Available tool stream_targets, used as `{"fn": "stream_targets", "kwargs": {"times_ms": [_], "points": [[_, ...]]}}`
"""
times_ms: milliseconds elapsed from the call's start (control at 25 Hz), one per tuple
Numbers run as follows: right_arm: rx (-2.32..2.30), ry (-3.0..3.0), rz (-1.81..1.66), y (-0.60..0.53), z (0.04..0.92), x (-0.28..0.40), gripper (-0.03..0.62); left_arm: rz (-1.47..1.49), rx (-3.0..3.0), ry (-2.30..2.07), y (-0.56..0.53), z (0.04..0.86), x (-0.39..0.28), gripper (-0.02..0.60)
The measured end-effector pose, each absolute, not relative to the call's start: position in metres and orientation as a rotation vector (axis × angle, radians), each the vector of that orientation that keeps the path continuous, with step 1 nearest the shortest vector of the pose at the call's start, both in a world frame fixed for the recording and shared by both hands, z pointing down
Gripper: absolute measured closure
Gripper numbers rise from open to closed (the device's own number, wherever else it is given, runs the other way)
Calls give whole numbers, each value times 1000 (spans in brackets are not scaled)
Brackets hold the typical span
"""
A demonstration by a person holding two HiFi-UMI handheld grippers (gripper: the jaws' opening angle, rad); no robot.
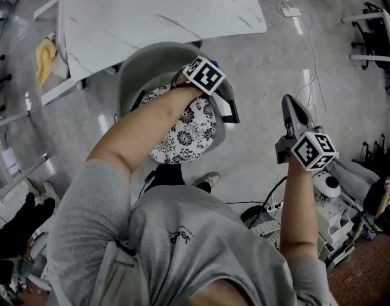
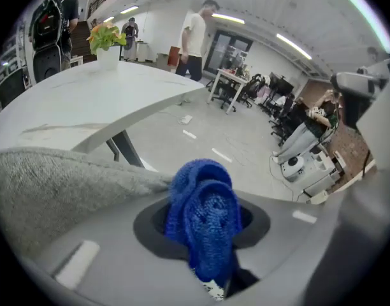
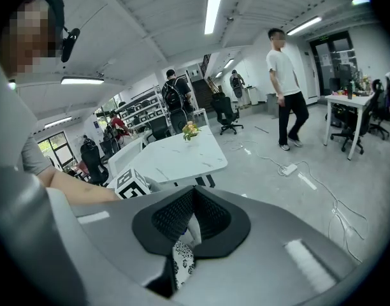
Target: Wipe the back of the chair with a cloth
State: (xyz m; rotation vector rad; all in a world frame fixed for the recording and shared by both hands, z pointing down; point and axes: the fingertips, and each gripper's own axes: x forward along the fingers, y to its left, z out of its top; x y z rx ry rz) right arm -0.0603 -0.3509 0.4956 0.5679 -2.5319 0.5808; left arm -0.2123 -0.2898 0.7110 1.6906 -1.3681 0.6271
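The chair's grey fabric back (image 1: 150,59) curves round a seat cushion (image 1: 185,132) with a black-and-white flower print. My left gripper (image 1: 204,75) is at the right end of that back's top edge. In the left gripper view the left gripper (image 2: 204,215) is shut on a bunched blue cloth (image 2: 204,218), with the chair's back (image 2: 48,183) right beside it on the left. I cannot see the cloth in the head view. My right gripper (image 1: 290,104) hangs in the air to the right of the chair, shut (image 3: 194,199) on nothing.
A white marble-look table (image 1: 150,11) stands just beyond the chair, with a potted plant (image 2: 106,40) on it. A yellow cloth (image 1: 45,53) lies to its left. Cables and a power strip (image 1: 290,10) lie on the floor. Machines (image 1: 335,190) crowd the lower right. A person (image 3: 287,88) walks nearby.
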Motion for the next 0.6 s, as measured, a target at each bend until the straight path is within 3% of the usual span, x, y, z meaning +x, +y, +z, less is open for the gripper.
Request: {"fn": "stream_targets", "kwargs": {"times_ms": [280,600], "points": [[472,-2543,543,-339,492,-91,591,527,1593,-1526,-250,695,-251,408],[281,-2567,509,-296,496,-158,591,249,1201,-1637,-79,716,-322,407]]}}
